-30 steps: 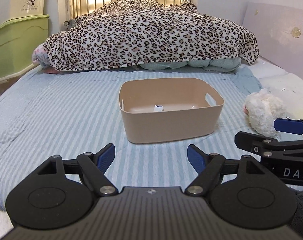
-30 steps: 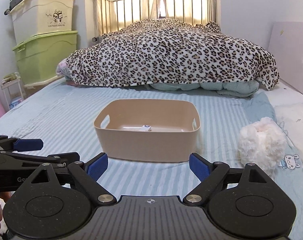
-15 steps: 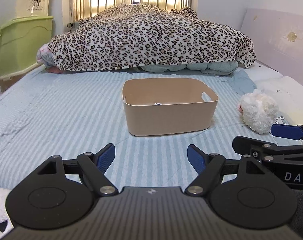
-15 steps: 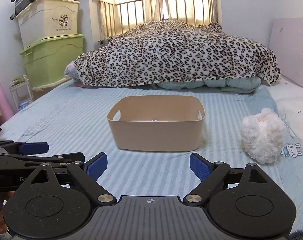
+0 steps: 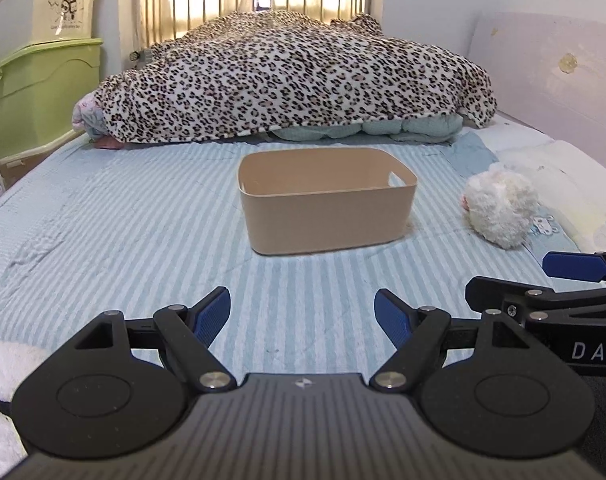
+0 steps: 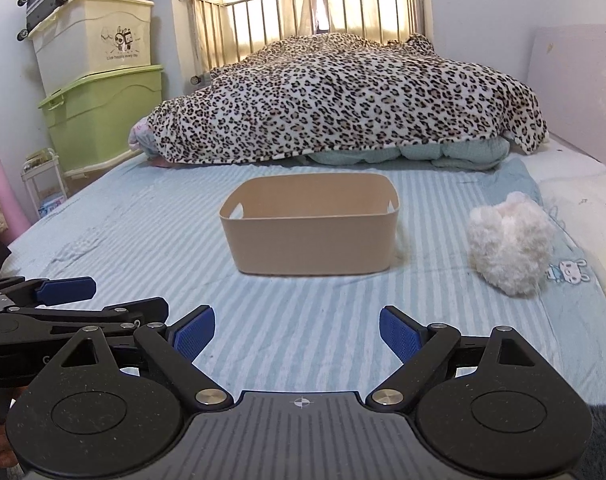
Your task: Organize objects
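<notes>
Both grippers are hanging low at the bottom of their frames, side by side. The left gripper (image 5: pixel 301 312) is spread wide, holding nothing; the right gripper (image 6: pixel 297 330) likewise. The beige bin (image 5: pixel 327 208) is sitting mid-frame on the striped sheet (image 5: pixel 123 232), open side up, probably staged as the drop target. Its inside isn't visible from this low angle. The white plush toy (image 6: pixel 511 244) is lying right of the bin, apart from it, likely the next pick for the right side.
</notes>
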The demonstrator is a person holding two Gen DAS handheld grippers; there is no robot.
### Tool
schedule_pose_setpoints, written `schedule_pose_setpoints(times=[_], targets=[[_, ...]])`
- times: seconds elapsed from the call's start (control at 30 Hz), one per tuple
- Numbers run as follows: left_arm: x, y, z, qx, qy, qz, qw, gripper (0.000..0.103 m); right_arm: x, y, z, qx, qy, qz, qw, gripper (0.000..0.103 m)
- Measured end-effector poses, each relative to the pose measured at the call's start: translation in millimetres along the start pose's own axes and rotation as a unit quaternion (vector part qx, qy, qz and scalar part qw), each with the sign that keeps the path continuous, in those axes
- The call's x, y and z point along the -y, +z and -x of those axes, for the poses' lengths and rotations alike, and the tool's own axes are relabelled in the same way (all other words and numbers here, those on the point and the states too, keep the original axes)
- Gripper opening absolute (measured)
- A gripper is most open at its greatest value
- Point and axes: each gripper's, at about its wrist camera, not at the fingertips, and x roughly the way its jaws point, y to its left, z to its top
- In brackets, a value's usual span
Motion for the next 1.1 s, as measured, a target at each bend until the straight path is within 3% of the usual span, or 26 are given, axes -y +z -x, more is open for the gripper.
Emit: schedule_pose_setpoints(times=[0.37,1.1], targets=[[6.5,-10.4,3.8,-0.014,-0.012,-0.010,0.9998,0.080,4.5,-10.6,6.9,-0.020,-0.006,-0.008,1.000,0.091],[10.6,-11.7,1.3,-0.021,-0.020,-0.014,0.9995,0.080,8.4,-8.8,13.4,-0.017,-0.014,-0.009,1.000,0.091]])
